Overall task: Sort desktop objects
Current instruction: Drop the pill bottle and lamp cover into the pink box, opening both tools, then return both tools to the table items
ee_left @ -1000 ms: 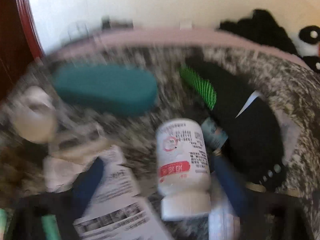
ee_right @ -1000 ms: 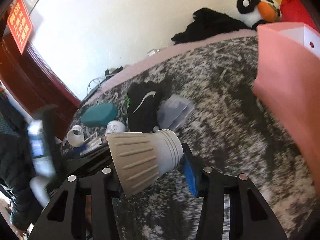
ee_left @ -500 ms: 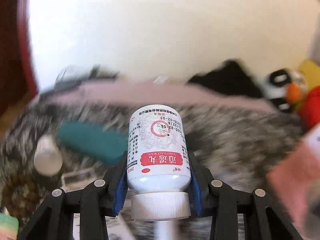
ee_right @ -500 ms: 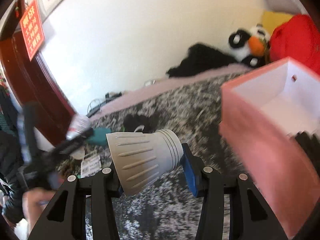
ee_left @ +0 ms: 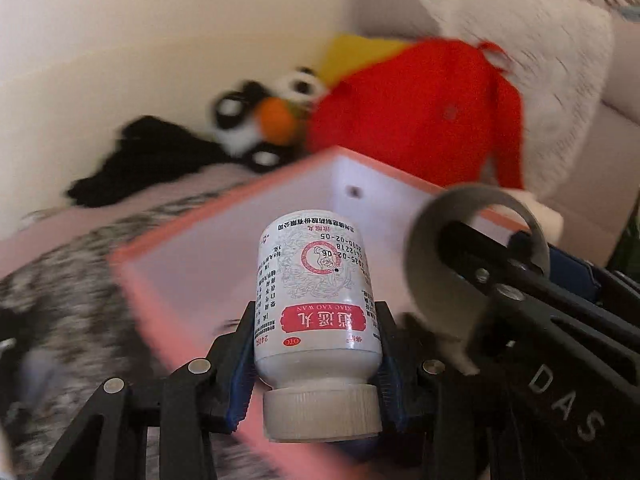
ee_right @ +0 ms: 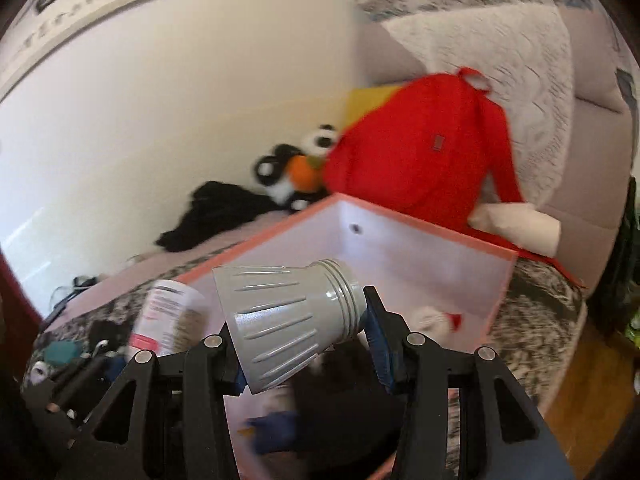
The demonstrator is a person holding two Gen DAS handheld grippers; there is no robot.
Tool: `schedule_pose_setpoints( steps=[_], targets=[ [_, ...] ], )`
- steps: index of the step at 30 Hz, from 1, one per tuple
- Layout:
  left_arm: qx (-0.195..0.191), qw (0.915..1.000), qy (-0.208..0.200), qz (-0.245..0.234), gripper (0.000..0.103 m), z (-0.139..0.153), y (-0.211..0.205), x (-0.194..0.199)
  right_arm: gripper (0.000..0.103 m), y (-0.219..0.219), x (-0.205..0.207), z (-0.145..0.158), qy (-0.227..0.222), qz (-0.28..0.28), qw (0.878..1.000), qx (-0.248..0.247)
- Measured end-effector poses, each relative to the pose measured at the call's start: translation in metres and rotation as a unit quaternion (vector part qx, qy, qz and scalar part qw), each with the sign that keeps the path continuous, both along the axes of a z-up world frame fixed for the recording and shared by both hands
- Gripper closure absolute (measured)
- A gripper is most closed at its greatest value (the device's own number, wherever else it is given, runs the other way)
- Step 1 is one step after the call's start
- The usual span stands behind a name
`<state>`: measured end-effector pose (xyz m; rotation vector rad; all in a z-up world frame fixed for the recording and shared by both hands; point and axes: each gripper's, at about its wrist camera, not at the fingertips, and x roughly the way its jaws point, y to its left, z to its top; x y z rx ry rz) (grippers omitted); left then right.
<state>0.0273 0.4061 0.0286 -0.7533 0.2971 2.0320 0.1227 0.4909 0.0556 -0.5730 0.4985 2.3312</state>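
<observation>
Both grippers loaded and now at the pink box.

A second ago the left gripper (ee_left: 316, 360) hung open over the clutter with the bottle (ee_left: 316, 300) lying loose; now its jaws are clamped on that bottle, cap toward the camera, in front of the box (ee_left: 224, 240). The right gripper (ee_right: 304, 344) stays clamped on the grey cup (ee_right: 288, 316), which has travelled from the open bedspread (ee_right: 536, 292) to above the box's open top. Dark items and a white-and-red one already lie inside. Judgement: carry phase is nearly complete; release into the box is the pending step for both.
</observation>
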Motion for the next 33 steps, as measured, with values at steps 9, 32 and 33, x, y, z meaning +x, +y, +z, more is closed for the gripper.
schedule_pose_setpoints(
  steps=[9, 32, 33],
  targets=[
    [-0.002, 0.998, 0.0, 0.063, 0.0, -0.016, 0.016, 0.005, 0.005, 0.029, 0.017, 0.001, 0.041, -0.019, 0.997, -0.066],
    [-0.054, 0.9188, -0.002, 0.391, 0.0, -0.073, -0.36, -0.093, 0.016, -0.244, -0.134, -0.043, -0.01, 0.297, 0.955, -0.022],
    [-0.057, 0.9135, -0.001, 0.403, 0.0, -0.079, -0.376, -0.098, 0.016, -0.253, -0.14, -0.056, -0.019, 0.303, 0.953, -0.021]
  ],
)
